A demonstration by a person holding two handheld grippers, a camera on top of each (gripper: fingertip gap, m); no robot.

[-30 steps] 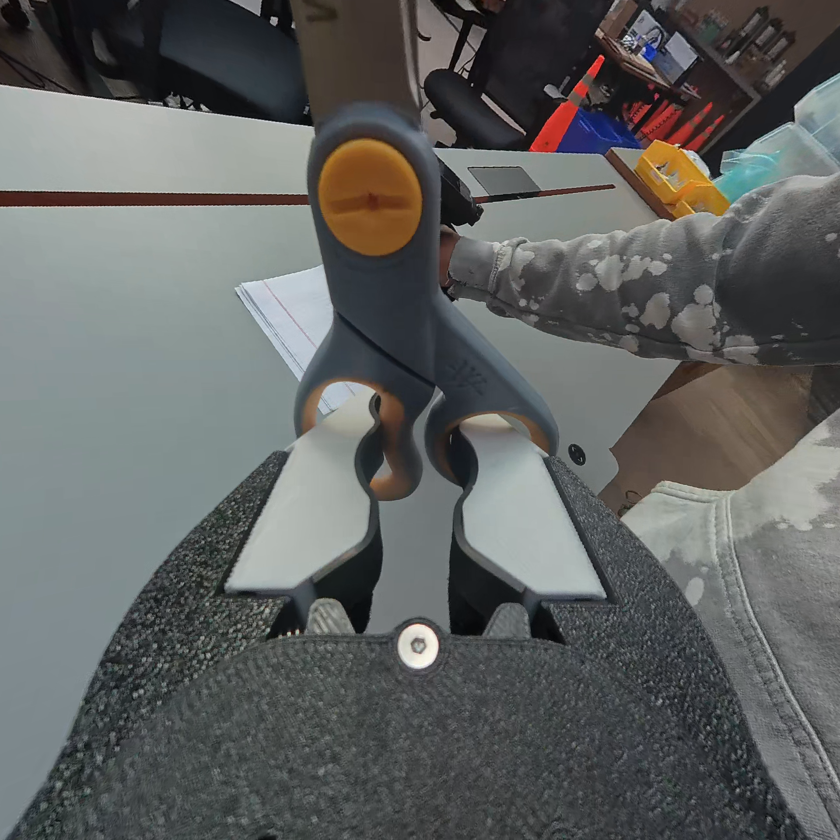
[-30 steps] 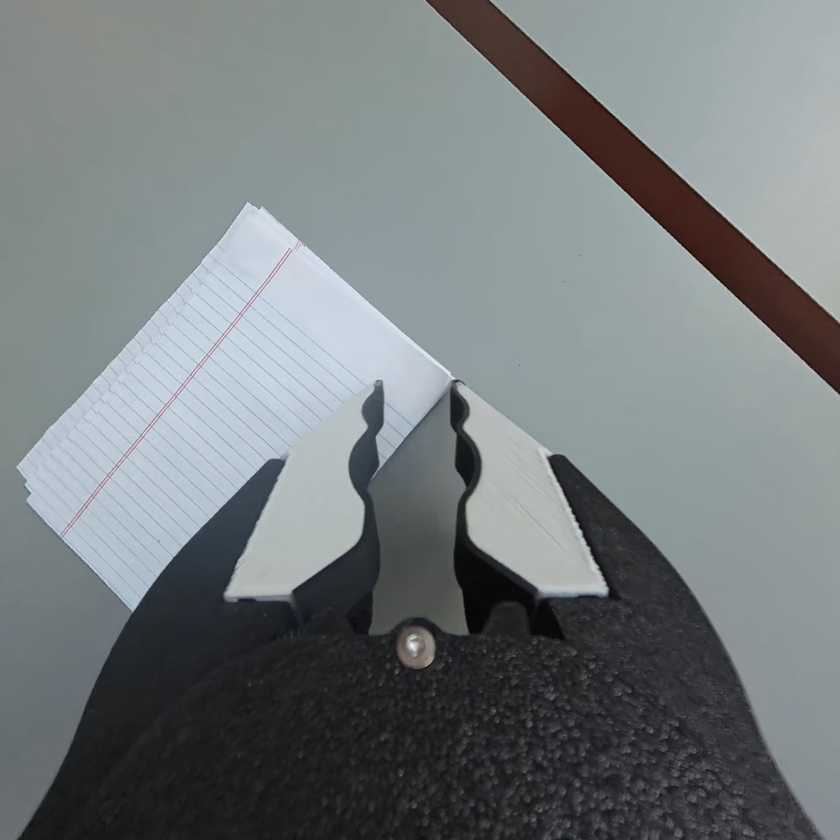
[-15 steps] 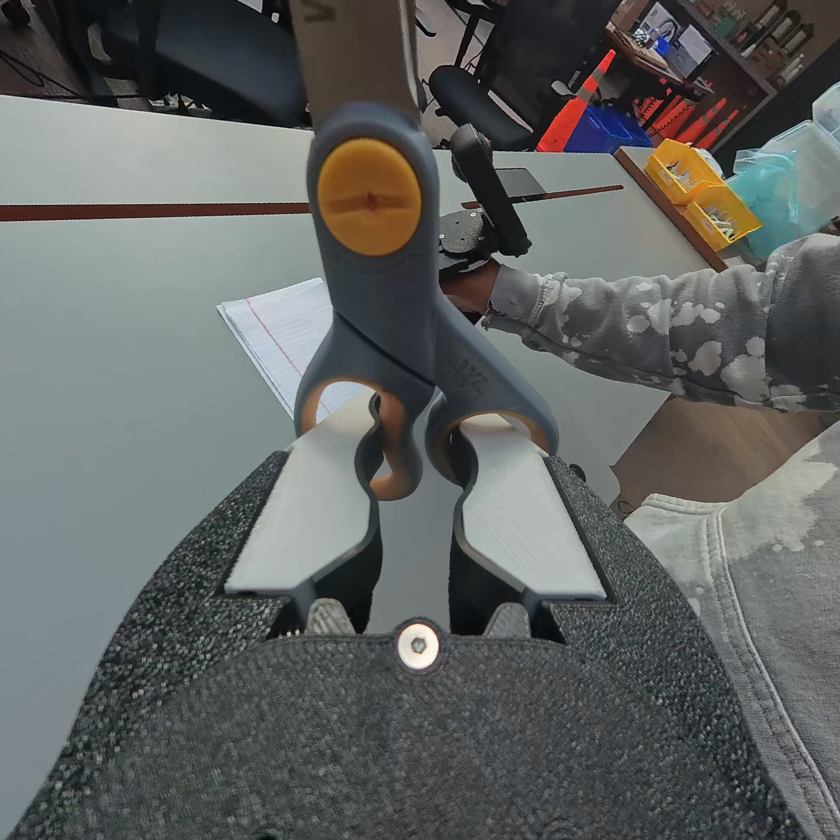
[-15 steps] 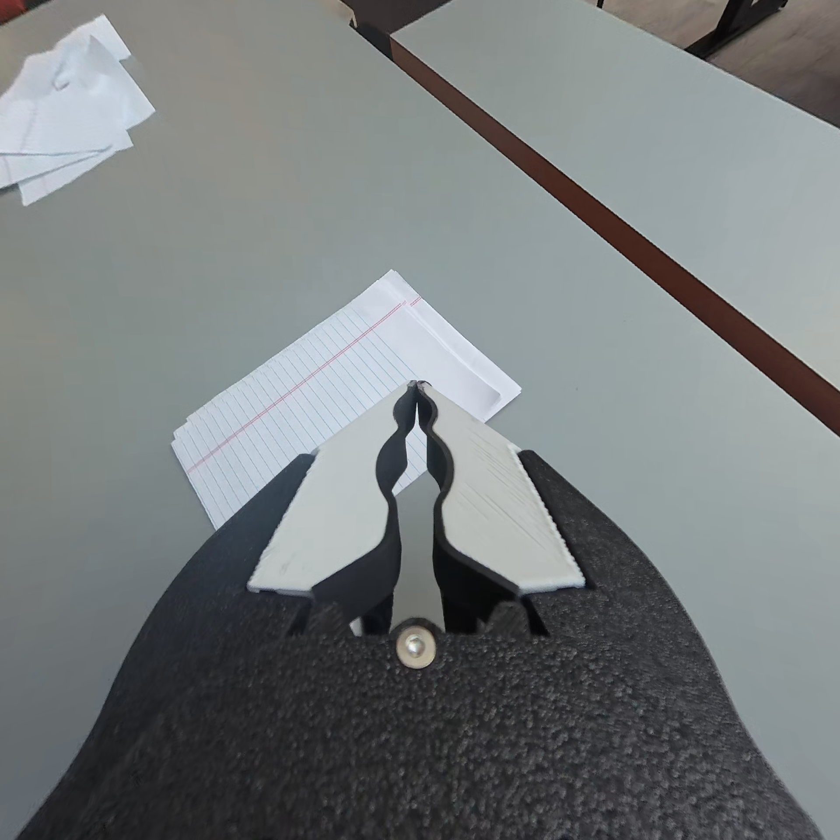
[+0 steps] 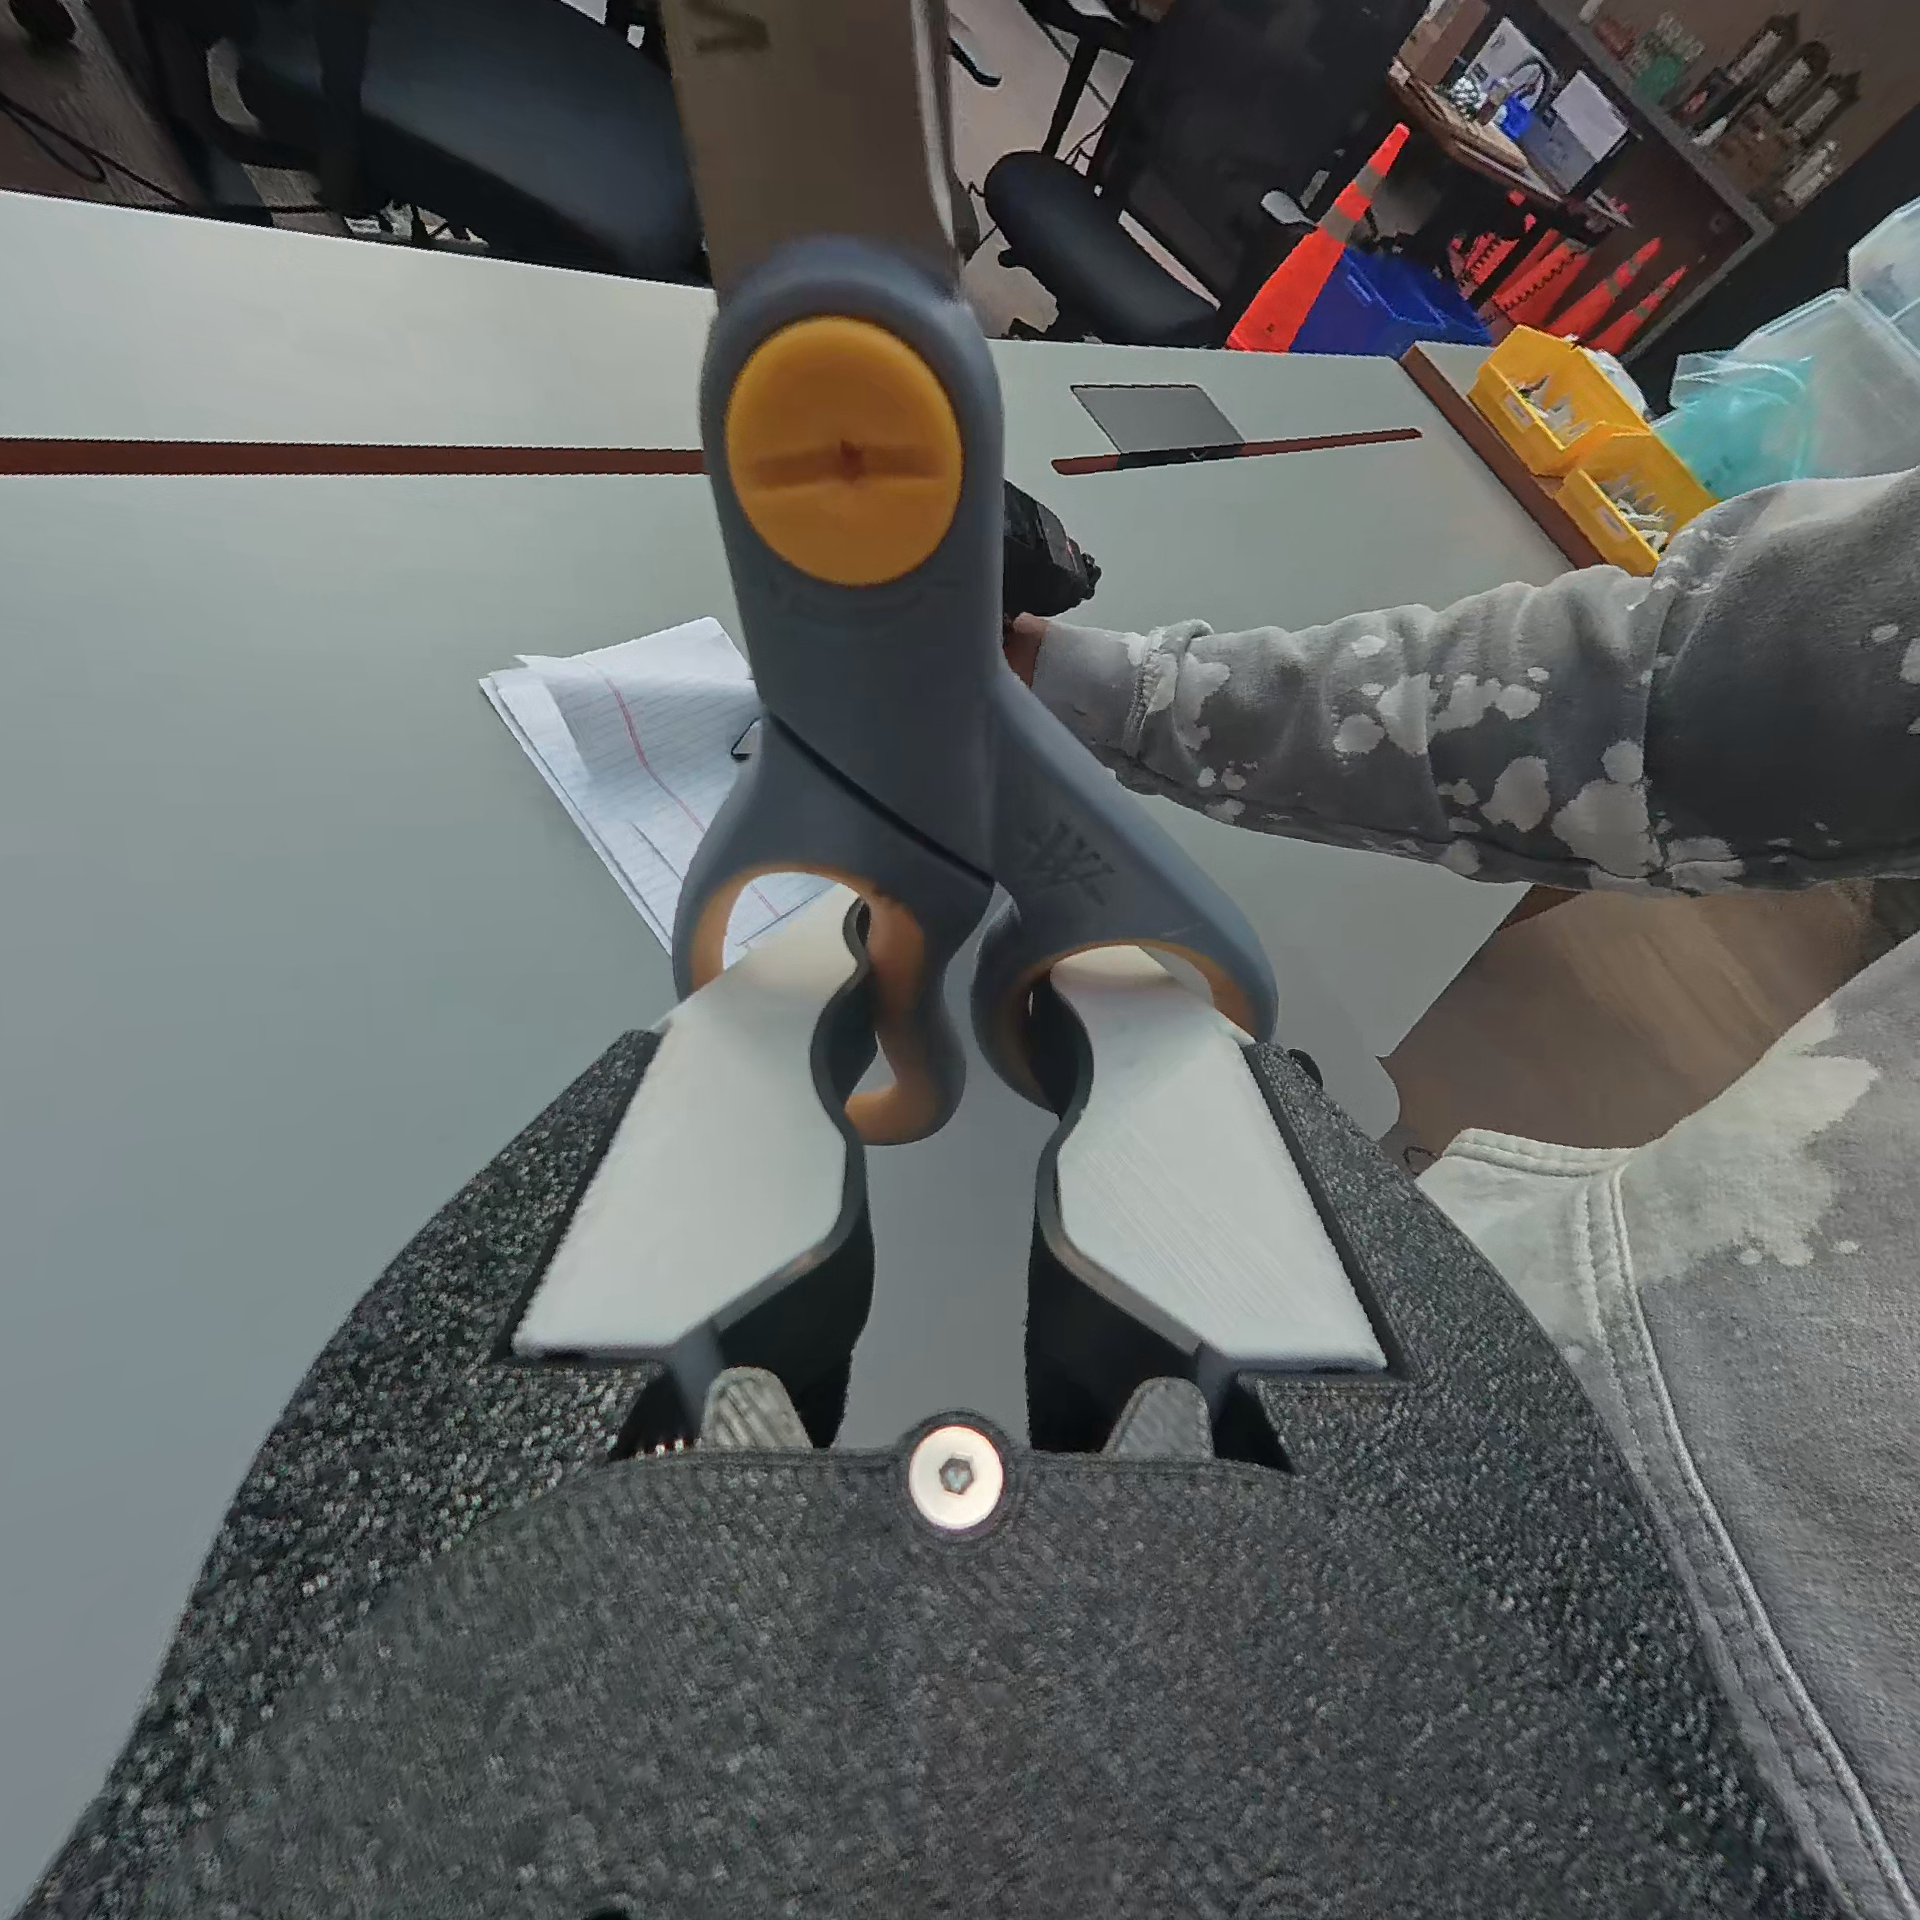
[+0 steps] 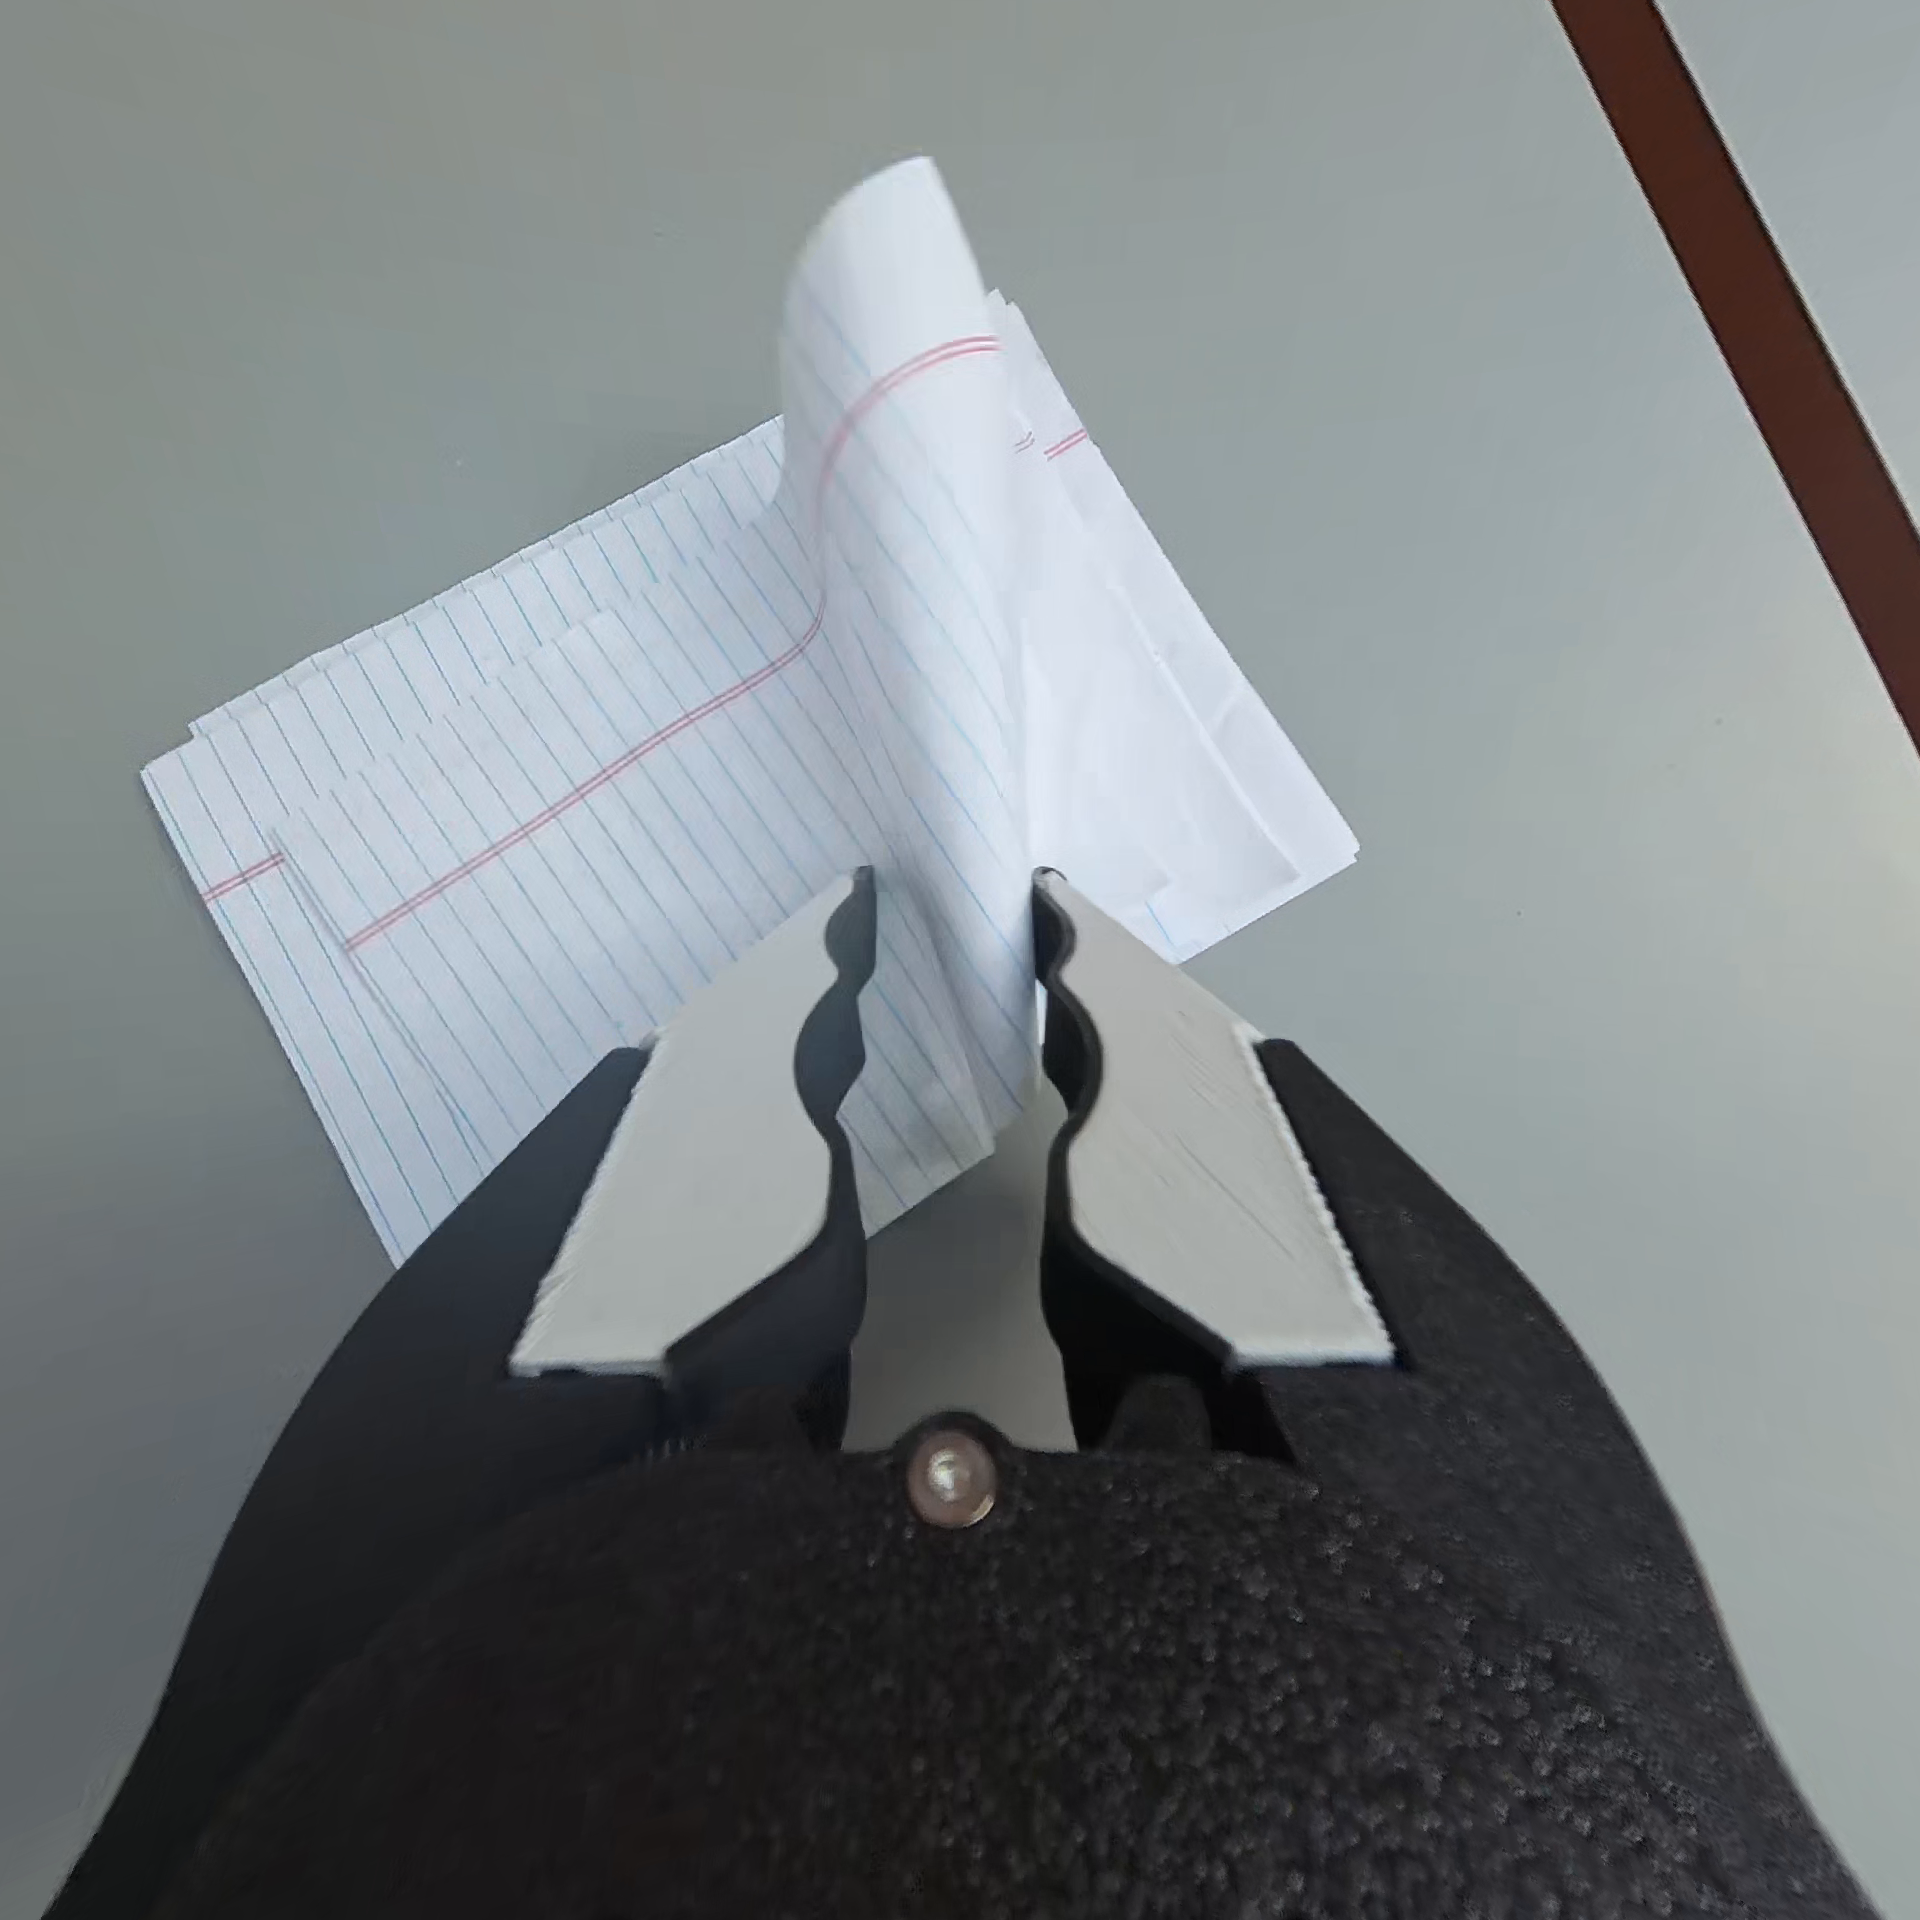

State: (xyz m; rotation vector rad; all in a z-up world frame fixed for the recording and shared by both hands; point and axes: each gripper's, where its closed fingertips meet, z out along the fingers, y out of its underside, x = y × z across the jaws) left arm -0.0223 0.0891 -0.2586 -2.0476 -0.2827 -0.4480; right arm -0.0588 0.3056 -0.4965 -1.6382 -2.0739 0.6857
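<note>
- L hand-held gripper (image 5: 951,935) is holding scissors (image 5: 862,665), fingers thru both handle loops, squeezed narrow.
- R hand-held gripper (image 6: 954,881) is gaping part-open; curled top sheet (image 6: 904,623) is standing btwn its fingers, unclamped.
- Lined paper stack (image 6: 520,831) is lying on grey worktop (image 6: 416,312).

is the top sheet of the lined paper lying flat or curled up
Curled up: the top sheet arches off the stack, rising between the open right gripper fingers.
</note>
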